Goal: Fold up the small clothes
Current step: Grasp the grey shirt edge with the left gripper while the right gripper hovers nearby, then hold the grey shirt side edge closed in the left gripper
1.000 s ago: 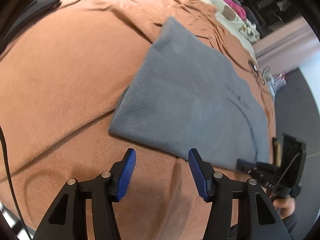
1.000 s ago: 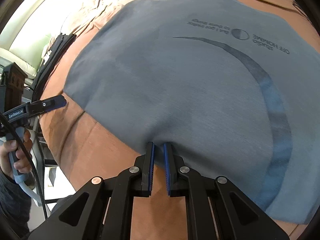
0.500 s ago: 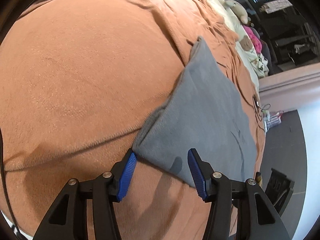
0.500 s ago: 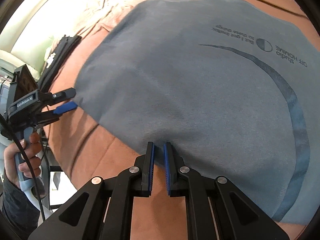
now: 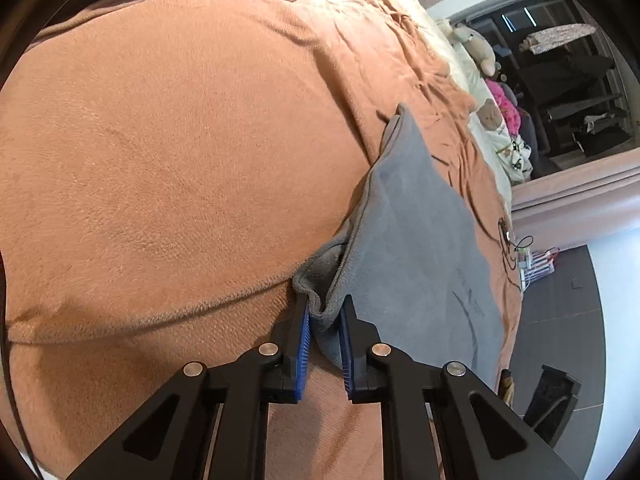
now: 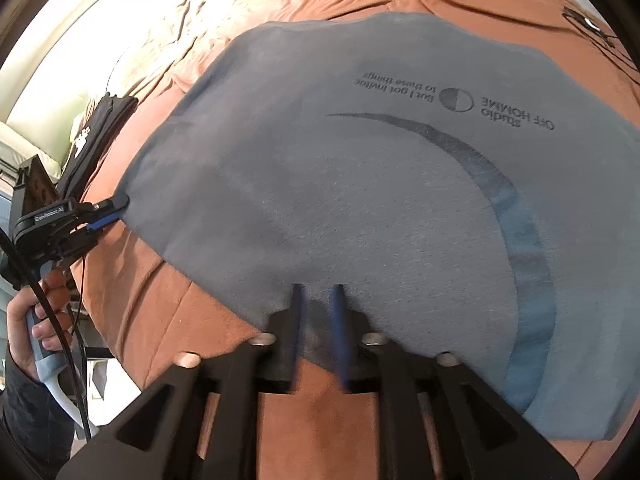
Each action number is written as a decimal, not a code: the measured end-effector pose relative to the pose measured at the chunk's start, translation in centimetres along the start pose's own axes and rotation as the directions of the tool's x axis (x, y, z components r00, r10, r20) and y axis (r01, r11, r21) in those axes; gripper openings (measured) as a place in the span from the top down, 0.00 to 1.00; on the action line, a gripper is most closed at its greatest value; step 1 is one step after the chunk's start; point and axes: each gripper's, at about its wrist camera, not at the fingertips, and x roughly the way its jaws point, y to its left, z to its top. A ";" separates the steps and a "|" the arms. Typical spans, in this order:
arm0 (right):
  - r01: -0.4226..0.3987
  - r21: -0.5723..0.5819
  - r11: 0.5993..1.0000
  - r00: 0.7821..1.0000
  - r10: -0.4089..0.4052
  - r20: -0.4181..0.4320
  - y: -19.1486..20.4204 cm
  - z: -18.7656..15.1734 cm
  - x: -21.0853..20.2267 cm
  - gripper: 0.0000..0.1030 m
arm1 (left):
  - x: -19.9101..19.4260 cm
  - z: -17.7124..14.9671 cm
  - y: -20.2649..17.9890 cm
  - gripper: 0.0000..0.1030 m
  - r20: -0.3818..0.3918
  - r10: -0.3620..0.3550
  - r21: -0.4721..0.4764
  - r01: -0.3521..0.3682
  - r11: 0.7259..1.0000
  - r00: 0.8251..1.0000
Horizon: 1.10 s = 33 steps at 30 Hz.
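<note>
Closing left gripper [image 5: 324, 322] on the grey shirt [image 6: 360, 208] corner, cloth bunched between pads; shirt lies flat on orange blanket [image 5: 160, 160]. Right gripper [image 6: 316, 300] opening, hem between its jaws. Clamp both layers before lifting.

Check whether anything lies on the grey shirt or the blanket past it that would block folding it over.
Nothing visible does. The shirt lies flat and bare on the blanket. The left gripper is closing on its corner; the right gripper is opening at its near edge.
</note>
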 end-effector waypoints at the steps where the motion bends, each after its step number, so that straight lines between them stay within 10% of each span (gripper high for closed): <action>1: 0.001 -0.004 1.000 1.000 -0.001 0.003 0.1 0.1 0.1 0.43 | 0.0 -0.1 0.0 0.86 -0.004 0.001 0.001 -0.001 1.000 1.000; 8: 0.046 0.046 0.998 0.997 -0.049 0.064 -1.2 0.8 0.0 0.34 | -0.1 -1.4 -0.4 0.72 -0.044 -0.039 -0.018 0.039 0.999 0.998; 13: 0.038 0.088 0.995 0.996 -0.045 0.079 -1.8 0.8 0.0 0.81 | 1.1 -1.5 -0.4 0.62 -0.057 -0.032 -0.037 0.030 0.999 0.998; 17: 0.025 0.080 0.996 0.996 -0.032 0.080 -1.5 0.2 0.1 0.93 | 2.0 -1.6 -0.3 0.62 -0.060 -0.015 -0.058 0.011 0.998 0.998; 27: 0.003 0.082 0.997 0.998 -0.009 0.064 -2.0 1.2 0.5 0.95 | 2.0 -0.2 0.1 0.63 0.001 -0.008 -0.087 0.008 0.996 1.000; 33: 0.022 0.135 0.991 0.996 -0.034 0.084 -4.3 3.8 1.3 0.95 | 1.6 -0.1 -0.2 0.81 -0.004 0.034 -0.020 -0.034 0.999 0.999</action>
